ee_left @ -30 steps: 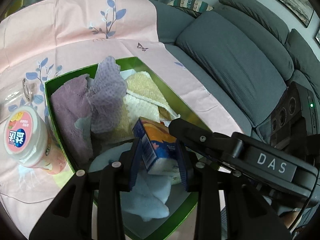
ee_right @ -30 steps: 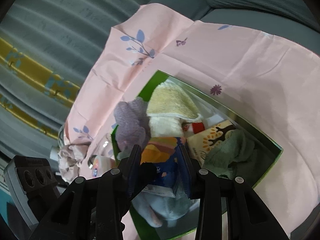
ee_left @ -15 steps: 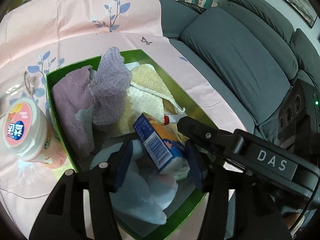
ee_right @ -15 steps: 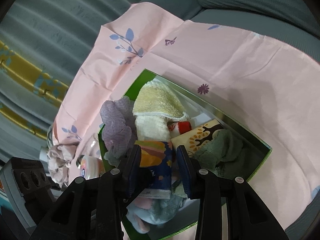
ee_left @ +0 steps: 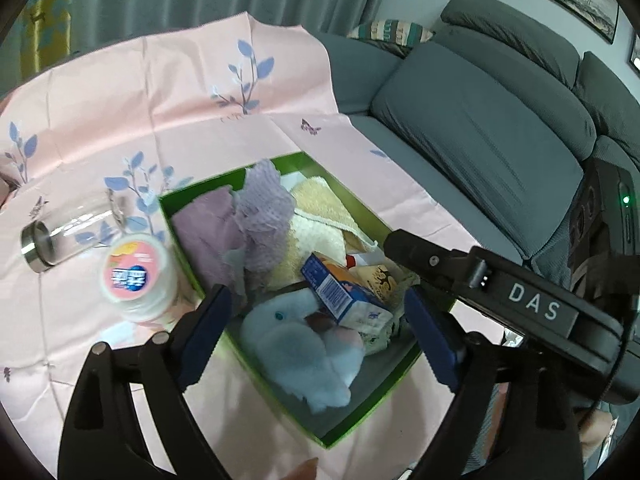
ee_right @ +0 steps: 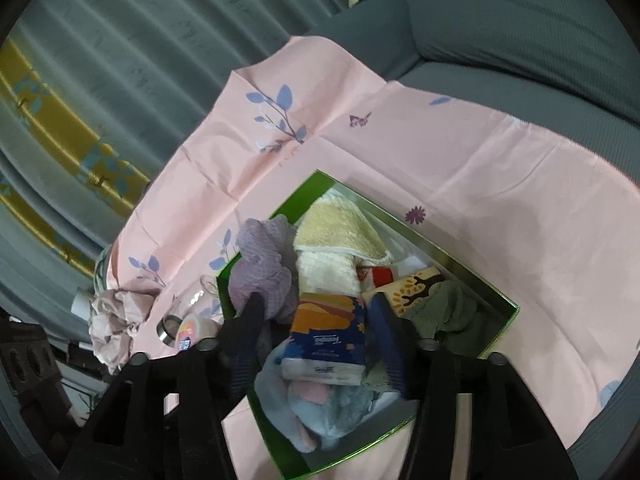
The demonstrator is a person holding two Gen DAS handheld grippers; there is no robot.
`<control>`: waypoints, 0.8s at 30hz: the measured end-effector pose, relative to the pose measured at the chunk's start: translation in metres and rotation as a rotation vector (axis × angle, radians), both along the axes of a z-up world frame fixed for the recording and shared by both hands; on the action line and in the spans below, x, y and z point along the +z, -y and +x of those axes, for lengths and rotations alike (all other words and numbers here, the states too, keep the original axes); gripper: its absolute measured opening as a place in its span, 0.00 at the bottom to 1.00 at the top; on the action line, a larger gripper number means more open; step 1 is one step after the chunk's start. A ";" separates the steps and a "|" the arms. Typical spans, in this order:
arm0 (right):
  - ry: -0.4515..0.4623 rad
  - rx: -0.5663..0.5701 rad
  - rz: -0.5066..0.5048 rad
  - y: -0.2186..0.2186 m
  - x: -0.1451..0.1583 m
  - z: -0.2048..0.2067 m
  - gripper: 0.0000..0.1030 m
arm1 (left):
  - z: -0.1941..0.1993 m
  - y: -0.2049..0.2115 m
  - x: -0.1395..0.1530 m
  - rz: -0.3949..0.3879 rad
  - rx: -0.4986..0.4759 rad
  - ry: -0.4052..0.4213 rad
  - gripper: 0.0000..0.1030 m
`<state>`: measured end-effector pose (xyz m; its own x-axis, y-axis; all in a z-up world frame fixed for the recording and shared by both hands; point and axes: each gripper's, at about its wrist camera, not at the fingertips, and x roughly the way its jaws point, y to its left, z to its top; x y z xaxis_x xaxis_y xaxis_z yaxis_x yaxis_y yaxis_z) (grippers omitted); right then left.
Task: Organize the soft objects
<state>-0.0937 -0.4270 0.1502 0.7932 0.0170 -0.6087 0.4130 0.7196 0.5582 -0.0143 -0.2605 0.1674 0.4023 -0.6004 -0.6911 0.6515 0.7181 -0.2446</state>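
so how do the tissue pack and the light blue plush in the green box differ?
The tissue pack is a stiff printed block in blue and orange; the light blue plush is a soft, rounded, plain pastel lump. The pack lies tilted on top, its lower end resting on the plush, which sits underneath at the near end of the green box. The pack looks smaller than the plush. Both lie inside the box, with no fingers pressing on either.
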 end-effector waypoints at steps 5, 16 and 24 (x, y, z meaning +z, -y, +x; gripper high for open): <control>0.037 0.009 -0.037 -0.011 0.016 -0.008 0.77 | -0.010 -0.015 0.015 -0.017 0.011 0.029 0.99; 0.028 0.031 -0.150 -0.037 0.038 -0.015 0.80 | -0.024 -0.037 0.026 -0.020 0.035 0.038 0.99; 0.007 0.039 -0.183 -0.045 0.039 -0.014 0.80 | -0.026 -0.044 0.026 -0.013 0.060 0.029 0.99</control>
<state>-0.1079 -0.3816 0.1896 0.7983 -0.0630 -0.5989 0.3795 0.8248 0.4191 -0.0407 -0.2161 0.1930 0.4574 -0.5833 -0.6712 0.6145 0.7529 -0.2356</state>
